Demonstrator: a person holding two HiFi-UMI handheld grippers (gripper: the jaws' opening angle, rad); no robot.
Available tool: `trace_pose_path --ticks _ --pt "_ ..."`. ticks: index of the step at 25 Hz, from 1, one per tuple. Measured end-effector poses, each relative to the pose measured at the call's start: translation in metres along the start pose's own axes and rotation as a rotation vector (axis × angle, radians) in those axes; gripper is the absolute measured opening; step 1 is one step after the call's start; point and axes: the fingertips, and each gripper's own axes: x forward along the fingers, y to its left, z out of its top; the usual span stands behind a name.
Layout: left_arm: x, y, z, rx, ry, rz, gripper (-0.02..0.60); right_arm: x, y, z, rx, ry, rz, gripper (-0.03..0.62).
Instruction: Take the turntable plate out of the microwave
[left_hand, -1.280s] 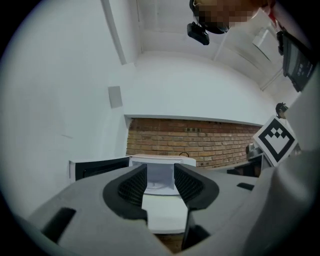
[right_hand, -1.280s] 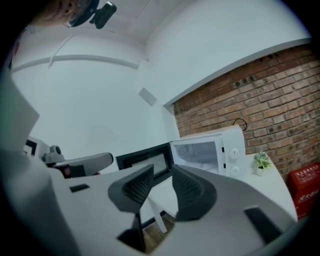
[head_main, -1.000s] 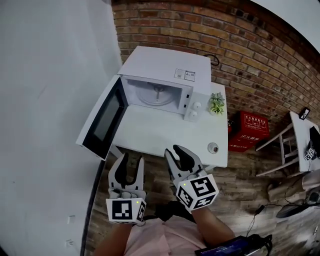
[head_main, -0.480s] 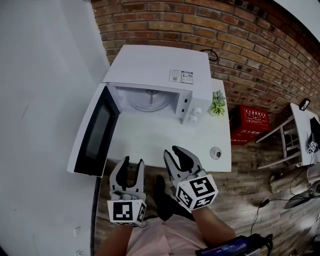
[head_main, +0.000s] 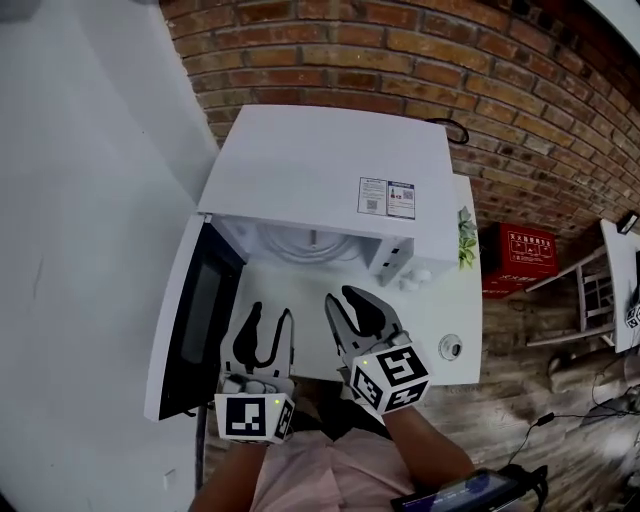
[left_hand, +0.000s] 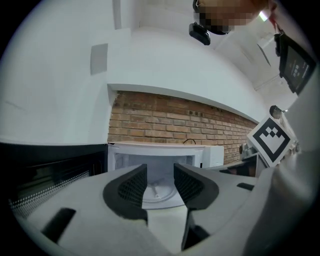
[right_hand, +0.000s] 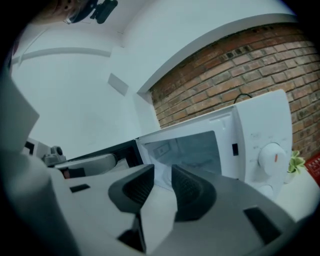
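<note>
Likely a home kitchen corner: microwave (head_main: 320, 160) on a white table (head_main: 305, 285) ahead of the right gripper (head_main: 343, 298), brick wall (head_main: 350, 50) beyond, wood floor (head_main: 540, 390) rightward.

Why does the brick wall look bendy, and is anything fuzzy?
It's the wide lenses. Head view: the brick wall bows and the corners go dark. Left gripper view: the wall's top edge arches. Right gripper view: the microwave tilts inside a black rim, slightly soft.

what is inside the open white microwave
A round pale turntable plate lies on the floor of the white microwave. Its own roof hides the cavity's rear from the head view.
</note>
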Motion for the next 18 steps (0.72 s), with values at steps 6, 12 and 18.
trace_pose_path --ticks 6,12,18 --pt "0.03 0.014 0.029 0.03 -0.043 0.001 0.172 0.028 0.001 0.033 -0.013 -0.038 0.037 0.114" --pt "0.041 0.014 0.036 0.038 -0.058 -0.014 0.17 0.039 -0.001 0.041 -0.016 -0.05 0.04 0.114" --pt "0.051 0.019 0.027 0.035 -0.035 -0.046 0.147 0.046 -0.007 0.032 0.001 -0.03 0.01 0.114"
